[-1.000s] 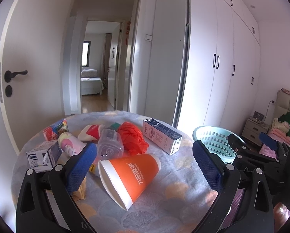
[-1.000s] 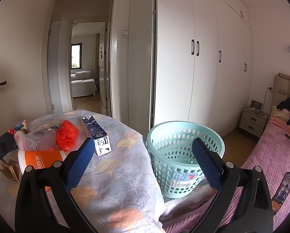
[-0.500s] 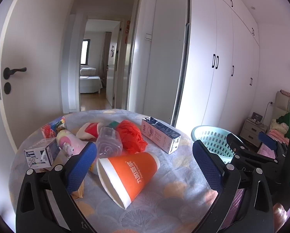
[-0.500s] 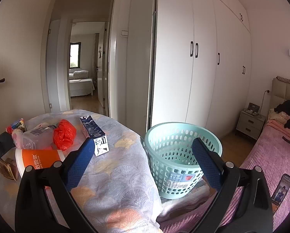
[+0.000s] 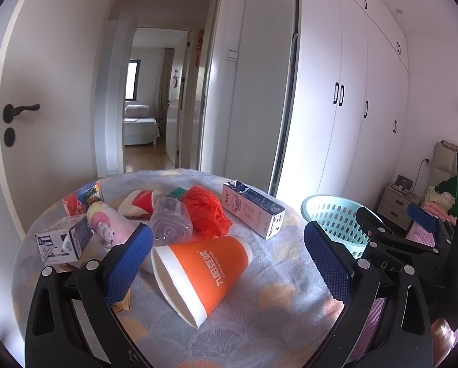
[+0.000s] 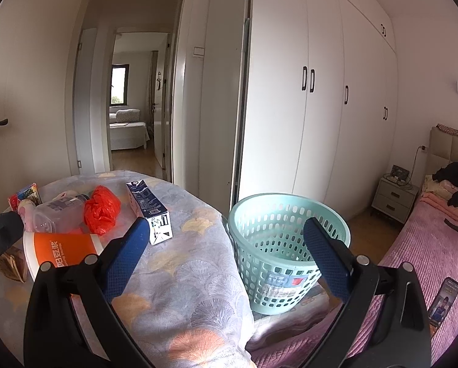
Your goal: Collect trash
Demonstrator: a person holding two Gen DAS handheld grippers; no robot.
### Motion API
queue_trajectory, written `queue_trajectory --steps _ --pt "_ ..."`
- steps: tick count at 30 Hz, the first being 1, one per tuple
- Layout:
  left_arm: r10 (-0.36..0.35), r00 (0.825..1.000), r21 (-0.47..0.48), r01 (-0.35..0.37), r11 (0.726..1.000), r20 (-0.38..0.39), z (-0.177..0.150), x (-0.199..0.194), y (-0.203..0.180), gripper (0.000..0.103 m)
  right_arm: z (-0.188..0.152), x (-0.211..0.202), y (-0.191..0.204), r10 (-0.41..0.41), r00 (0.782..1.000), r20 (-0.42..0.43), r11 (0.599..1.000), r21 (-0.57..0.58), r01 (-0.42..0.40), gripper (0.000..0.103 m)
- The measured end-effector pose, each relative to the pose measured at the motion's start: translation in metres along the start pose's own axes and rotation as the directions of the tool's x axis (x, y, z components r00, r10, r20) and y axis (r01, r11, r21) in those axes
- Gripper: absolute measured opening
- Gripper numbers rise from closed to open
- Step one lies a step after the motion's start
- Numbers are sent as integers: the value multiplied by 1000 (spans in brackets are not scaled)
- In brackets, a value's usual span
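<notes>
Left gripper (image 5: 227, 256) is hanging spread and empty over the table (image 5: 259, 316), its blue pads flanking an orange cup (image 5: 198, 271) that is lying on its side, mouth toward me. I am seeing more trash lying behind it: a clear bottle (image 5: 170, 224), a red bag (image 5: 209, 211), a blue-and-white carton (image 5: 252, 211) and a small box (image 5: 62, 242) at the left edge. Right gripper (image 6: 226, 256) is likewise hovering wide, gripping nothing, over the table's right edge. A teal basket (image 6: 285, 245) is sitting just beside the table, lower down, next to a pink bed (image 6: 428, 245).
</notes>
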State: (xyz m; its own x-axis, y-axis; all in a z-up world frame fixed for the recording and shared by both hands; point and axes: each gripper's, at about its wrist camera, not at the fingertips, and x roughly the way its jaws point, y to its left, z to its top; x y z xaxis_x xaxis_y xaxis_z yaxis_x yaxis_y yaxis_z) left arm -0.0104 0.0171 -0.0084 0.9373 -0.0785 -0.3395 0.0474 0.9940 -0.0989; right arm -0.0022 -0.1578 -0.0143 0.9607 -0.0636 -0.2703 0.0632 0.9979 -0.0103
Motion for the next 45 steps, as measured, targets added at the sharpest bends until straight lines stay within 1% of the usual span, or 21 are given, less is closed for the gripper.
queue_trajectory --steps 5,7,8,10,12,14,16,19,22,23,25,27,29,31,34,36,37,38,40,41,45 --pt "9 999 5 -9 1000 -37 -8 -1 19 95 1 6 -1 24 1000 -11 1000 -6 -24 95" --pt "23 998 -14 -24 1000 -63 -12 -1 33 95 3 15 -1 53 998 -31 999 -9 -53 89" --pt "21 996 -30 -24 999 -84 -14 1 41 95 4 21 -1 72 996 -43 997 -9 -72 83" --pt "-22 989 -62 13 998 -148 -17 10 55 92 7 38 2 113 990 -81 993 -9 -114 71" --pt "-76 976 -118 52 992 -205 -19 22 67 82 11 59 6 154 981 -120 988 -12 -157 57" --pt "-144 954 -187 96 978 -262 -21 38 75 73 14 79 13 193 969 -157 980 -23 -198 54" --pt "-183 934 -221 118 968 -305 -23 52 77 69 17 99 21 239 950 -201 968 -29 -250 54" --pt "-163 923 -197 98 976 -350 -29 64 71 60 18 122 33 297 921 -253 949 -26 -313 54" --pt "-173 909 -191 105 976 -380 -34 75 68 50 17 139 45 299 912 -280 945 -43 -323 58" --pt "-179 904 -193 110 975 -388 -35 79 67 46 18 146 48 312 904 -294 940 -40 -338 62" --pt "-180 894 -191 109 976 -410 -39 84 65 43 18 155 53 337 885 -321 929 -39 -368 65" --pt "-200 887 -204 123 971 -416 -41 86 66 43 17 165 60 334 881 -334 926 -58 -373 66" --pt "-223 879 -220 139 965 -421 -42 88 66 41 16 177 64 341 868 -361 921 -56 -385 67" --pt "-234 873 -224 148 963 -429 -44 90 64 36 15 187 67 336 860 -385 921 -58 -386 67" --pt "-243 869 -211 165 964 -432 -42 91 58 30 16 198 72 336 850 -406 918 -62 -393 66" --pt "-253 868 -200 182 963 -427 -40 90 53 21 16 203 76 351 836 -421 907 -66 -415 49" --pt "-263 867 -195 196 961 -423 -39 90 49 13 15 203 75 364 825 -431 901 -60 -429 44" --pt "-270 865 -188 208 960 -422 -37 89 46 8 15 205 76 372 818 -438 898 -52 -436 39" --pt "-277 866 -168 226 959 -417 -33 87 39 4 15 203 74 399 813 -424 889 -37 -456 38" --pt "-283 868 -158 238 958 -408 -30 85 35 2 16 199 72 408 815 -411 887 -33 -461 37" --pt "-269 892 -104 248 963 -362 -13 79 22 1 22 185 54 401 840 -364 899 -19 -437 36"
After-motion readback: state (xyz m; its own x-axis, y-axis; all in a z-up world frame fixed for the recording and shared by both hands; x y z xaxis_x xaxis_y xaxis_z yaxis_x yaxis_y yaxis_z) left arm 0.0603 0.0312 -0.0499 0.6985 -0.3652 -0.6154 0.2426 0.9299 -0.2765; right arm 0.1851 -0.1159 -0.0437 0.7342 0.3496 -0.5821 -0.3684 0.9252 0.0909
